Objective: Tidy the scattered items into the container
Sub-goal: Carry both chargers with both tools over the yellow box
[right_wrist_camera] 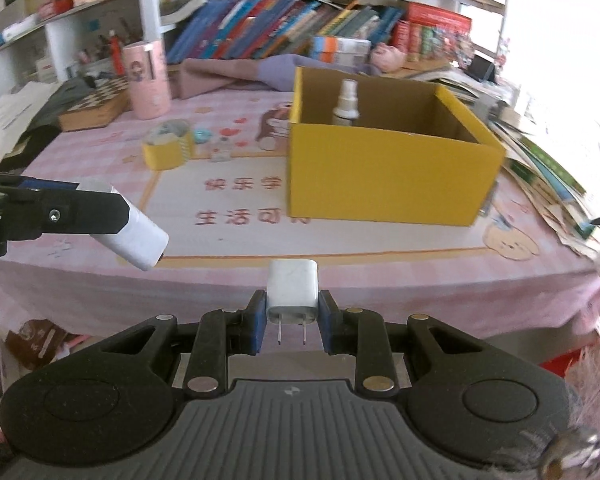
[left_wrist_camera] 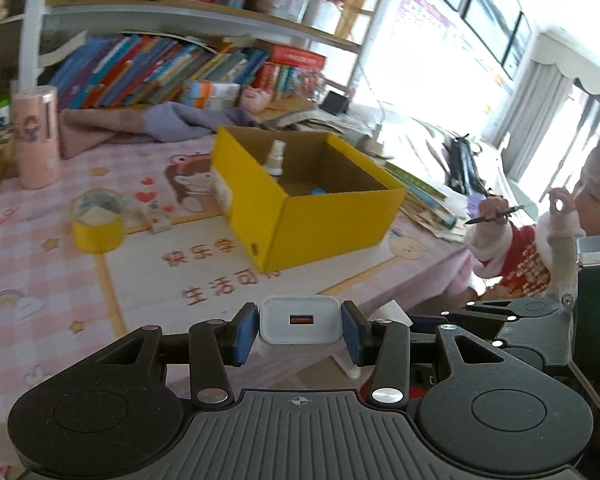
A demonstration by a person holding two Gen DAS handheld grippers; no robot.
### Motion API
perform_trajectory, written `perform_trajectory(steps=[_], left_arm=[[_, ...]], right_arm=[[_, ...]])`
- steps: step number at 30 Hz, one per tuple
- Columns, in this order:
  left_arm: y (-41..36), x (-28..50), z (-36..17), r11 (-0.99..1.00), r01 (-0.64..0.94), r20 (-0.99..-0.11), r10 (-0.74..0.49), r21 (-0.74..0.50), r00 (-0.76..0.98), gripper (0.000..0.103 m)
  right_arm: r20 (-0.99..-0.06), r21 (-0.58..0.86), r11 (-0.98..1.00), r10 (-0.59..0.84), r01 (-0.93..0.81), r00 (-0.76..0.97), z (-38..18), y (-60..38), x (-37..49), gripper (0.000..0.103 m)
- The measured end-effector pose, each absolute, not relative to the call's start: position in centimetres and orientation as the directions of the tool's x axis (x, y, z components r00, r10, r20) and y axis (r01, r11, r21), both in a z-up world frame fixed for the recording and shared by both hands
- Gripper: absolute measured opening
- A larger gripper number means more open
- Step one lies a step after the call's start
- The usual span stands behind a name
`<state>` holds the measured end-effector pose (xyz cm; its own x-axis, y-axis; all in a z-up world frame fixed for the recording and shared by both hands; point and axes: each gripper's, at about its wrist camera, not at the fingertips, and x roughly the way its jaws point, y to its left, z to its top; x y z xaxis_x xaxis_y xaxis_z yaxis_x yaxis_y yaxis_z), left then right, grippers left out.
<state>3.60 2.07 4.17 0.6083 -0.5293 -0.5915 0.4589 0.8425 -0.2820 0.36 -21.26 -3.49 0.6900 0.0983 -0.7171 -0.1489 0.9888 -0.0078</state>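
Observation:
My left gripper (left_wrist_camera: 300,330) is shut on a white USB charger (left_wrist_camera: 299,322), its orange port facing the camera, above the near table edge. In the right wrist view the same charger (right_wrist_camera: 140,240) juts out from the left gripper's black finger at the left. My right gripper (right_wrist_camera: 292,316) is shut on a smaller white plug adapter (right_wrist_camera: 293,292), prongs pointing toward the camera. The open yellow box (left_wrist_camera: 320,216) (right_wrist_camera: 384,176) stands ahead on the pink mat, with a white spray bottle (right_wrist_camera: 346,104) (left_wrist_camera: 275,156) upright inside. A yellow tape roll (left_wrist_camera: 96,226) (right_wrist_camera: 166,146) and a small white item (left_wrist_camera: 156,218) (right_wrist_camera: 221,152) lie to its left.
A pink tumbler (left_wrist_camera: 36,136) (right_wrist_camera: 148,80) and a chessboard box (right_wrist_camera: 94,108) stand at the back left. Books line the shelf (right_wrist_camera: 284,24) behind. Stacked papers and books (right_wrist_camera: 548,168) crowd the right side. A child in red (left_wrist_camera: 540,236) sits at the table's right edge holding a pen.

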Motion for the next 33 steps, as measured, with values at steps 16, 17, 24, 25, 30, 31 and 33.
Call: perform_trajectory(steps=[16,17,24,25,30,31,33], left_arm=[[-1.7,6.4,4.6,0.799,0.534,-0.576,-0.583,-0.277,0.574,0.044],[-2.0,6.6,4.7,0.796,0.538,-0.574,-0.586,-0.277,0.572,0.044],[-3.3,8.2,5.8,0.781,0.572,-0.555,-0.599,-0.248,0.577,0.044],[-3.5,8.5,5.9,0.779,0.576,-0.552,-0.601,-0.246,0.578,0.044],[-4.5,10.1,6.7,0.771,0.594,-0.534,-0.609,-0.227,0.587,0.044],[-4.7,10.6,6.9,0.770,0.598,-0.529,-0.611,-0.223,0.589,0.044],[-5.1,11.2,7.1,0.766,0.605,-0.522,-0.614,-0.216,0.592,0.044]], right_arm=[[-0.720,-0.027,0.995,0.050,-0.100,0.692,-3.2,-24.3,2.5,0.025],[-0.720,-0.027,0.995,0.050,-0.100,0.692,-3.2,-24.4,2.5,0.025],[-0.713,-0.017,0.995,0.056,-0.096,0.699,-2.9,-25.5,3.8,0.025],[-0.712,-0.014,0.995,0.056,-0.094,0.700,-2.9,-25.7,4.1,0.025],[-0.700,-0.005,0.996,0.058,-0.086,0.712,-2.5,-26.7,5.4,0.025],[-0.696,-0.006,0.996,0.057,-0.086,0.716,-2.4,-26.9,5.6,0.025],[-0.687,-0.007,0.996,0.056,-0.083,0.724,-2.0,-27.3,6.1,0.025]])
